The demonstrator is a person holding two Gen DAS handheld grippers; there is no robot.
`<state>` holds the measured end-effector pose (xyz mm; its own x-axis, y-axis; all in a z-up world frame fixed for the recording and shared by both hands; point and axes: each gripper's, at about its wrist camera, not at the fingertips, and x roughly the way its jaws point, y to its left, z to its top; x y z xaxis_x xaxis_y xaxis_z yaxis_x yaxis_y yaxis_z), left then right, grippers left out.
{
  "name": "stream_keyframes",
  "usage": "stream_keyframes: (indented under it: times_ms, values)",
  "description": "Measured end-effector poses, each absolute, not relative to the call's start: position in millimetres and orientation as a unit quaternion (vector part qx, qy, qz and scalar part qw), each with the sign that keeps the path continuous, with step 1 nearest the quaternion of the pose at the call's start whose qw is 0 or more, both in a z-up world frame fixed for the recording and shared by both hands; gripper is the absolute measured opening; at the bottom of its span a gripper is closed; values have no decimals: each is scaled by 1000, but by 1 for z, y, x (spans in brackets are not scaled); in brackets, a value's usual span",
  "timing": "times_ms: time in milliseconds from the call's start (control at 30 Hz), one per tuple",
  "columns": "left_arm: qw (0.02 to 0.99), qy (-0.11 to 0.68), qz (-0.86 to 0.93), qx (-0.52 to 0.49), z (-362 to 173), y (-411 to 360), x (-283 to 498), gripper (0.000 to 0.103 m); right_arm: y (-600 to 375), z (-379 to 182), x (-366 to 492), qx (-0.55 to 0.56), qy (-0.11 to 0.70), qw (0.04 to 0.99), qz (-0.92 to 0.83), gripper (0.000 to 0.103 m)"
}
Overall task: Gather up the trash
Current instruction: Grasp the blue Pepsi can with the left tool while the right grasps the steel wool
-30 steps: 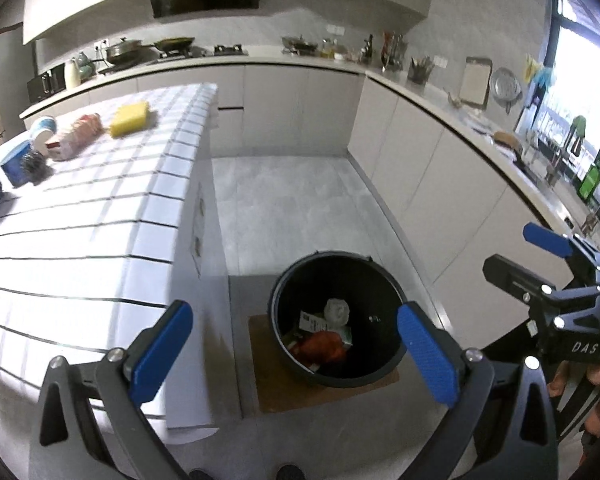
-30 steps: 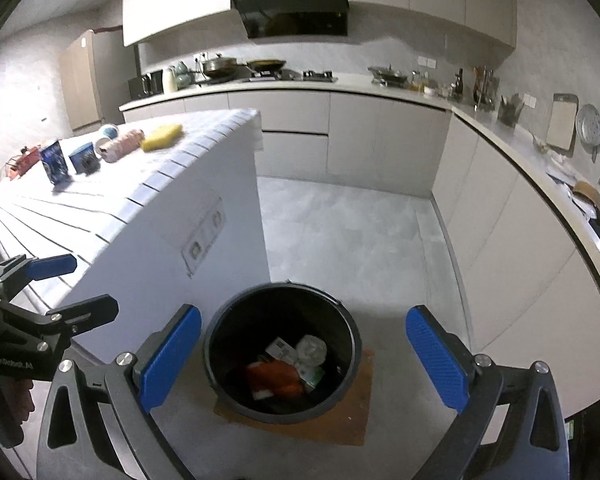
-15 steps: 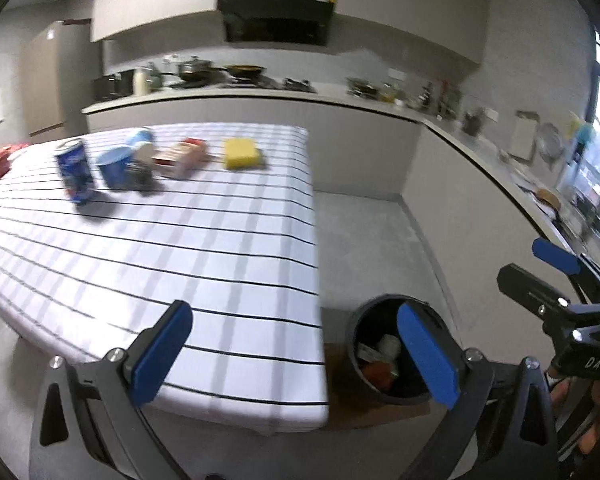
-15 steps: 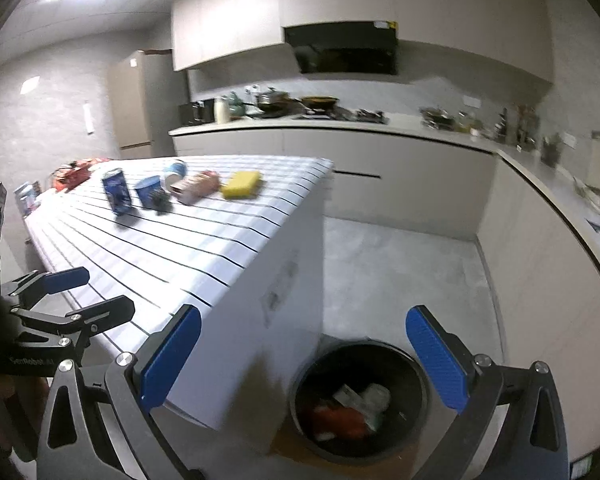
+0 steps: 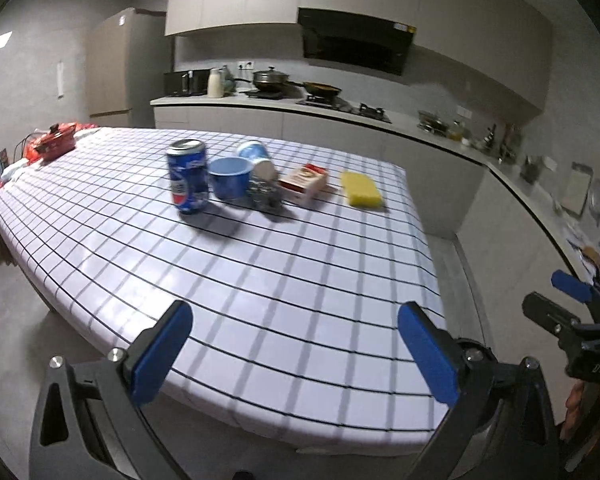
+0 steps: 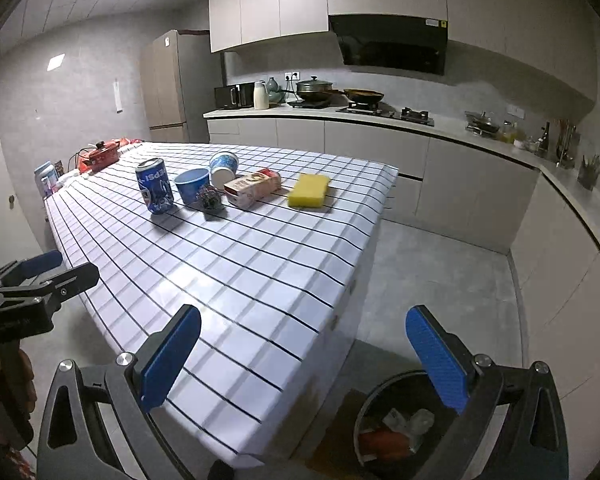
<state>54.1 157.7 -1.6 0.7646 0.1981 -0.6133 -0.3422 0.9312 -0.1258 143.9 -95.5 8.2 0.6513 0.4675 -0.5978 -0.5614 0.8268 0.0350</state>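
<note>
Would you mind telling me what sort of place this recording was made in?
Most likely a home kitchen: a gas hob with a range hood above, a tall fridge, and a checked-cloth table.

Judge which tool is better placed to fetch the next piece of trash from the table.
Left, marginally. Both tools are open and empty, but the left tool sits over the table facing the Pepsi can; the right tool hangs past the table corner, above the bin.
</note>
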Motion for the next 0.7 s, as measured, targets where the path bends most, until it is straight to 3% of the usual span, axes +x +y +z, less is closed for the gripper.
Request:
stream_keyframes:
  times_ms: [433, 567, 700]
  values:
    - [930, 312, 163, -110, -13, 247, 84, 96, 5, 12, 193, -70, 298, 901, 307, 102]
    - [927, 314, 164, -119, -20, 269, 92, 95, 34, 8, 208, -68, 303, 895, 320, 83]
    - [926, 319, 162, -121, -29, 286, 106, 89, 60, -3, 227, -61, 320, 886, 331, 71]
